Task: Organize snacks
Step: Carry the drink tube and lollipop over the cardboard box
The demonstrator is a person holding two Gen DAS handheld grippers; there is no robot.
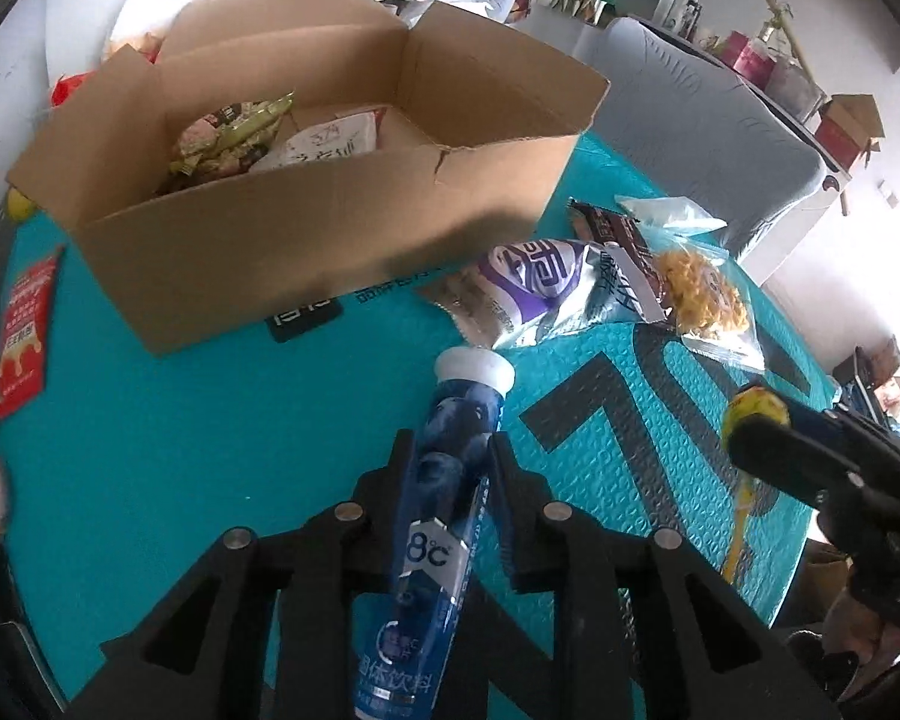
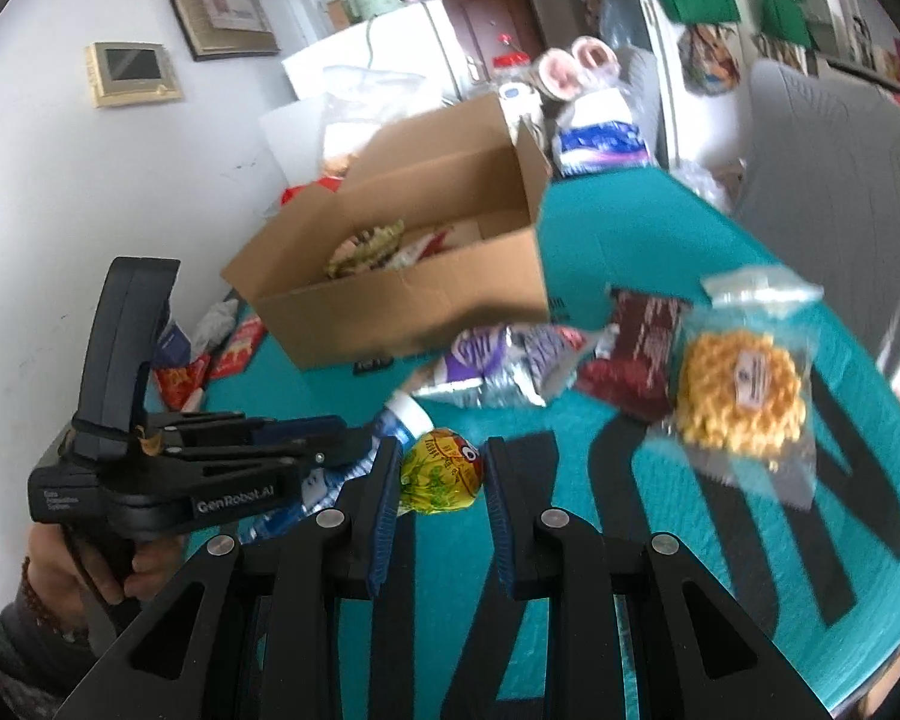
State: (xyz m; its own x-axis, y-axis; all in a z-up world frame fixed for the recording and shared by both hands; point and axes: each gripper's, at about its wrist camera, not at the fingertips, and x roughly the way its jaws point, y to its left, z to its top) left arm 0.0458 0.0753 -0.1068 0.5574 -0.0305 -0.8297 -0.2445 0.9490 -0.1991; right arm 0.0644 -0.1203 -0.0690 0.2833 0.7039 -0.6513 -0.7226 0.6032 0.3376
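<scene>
My left gripper [image 1: 450, 444] is shut on a blue drink-tablet tube [image 1: 450, 468] with a white cap, its fingers clamping the tube's middle above the teal mat. My right gripper [image 2: 441, 462] is shut on a yellow-green wrapped lollipop [image 2: 444, 471]; from the left wrist camera the lollipop [image 1: 756, 411] and its yellow stick show at the right. An open cardboard box [image 1: 330, 240] with several snack packets inside stands beyond both grippers. The same box [image 2: 414, 306] sits at the middle in the right wrist view, with the left gripper's body at the lower left.
On the teal mat [image 1: 210, 420] lie a purple-and-silver packet [image 1: 540, 288], a brown packet [image 1: 624, 240] and a clear bag of yellow noodles [image 2: 738, 396]. A red packet [image 1: 21, 330] lies at the left edge. A grey chair [image 1: 702, 120] stands behind the table.
</scene>
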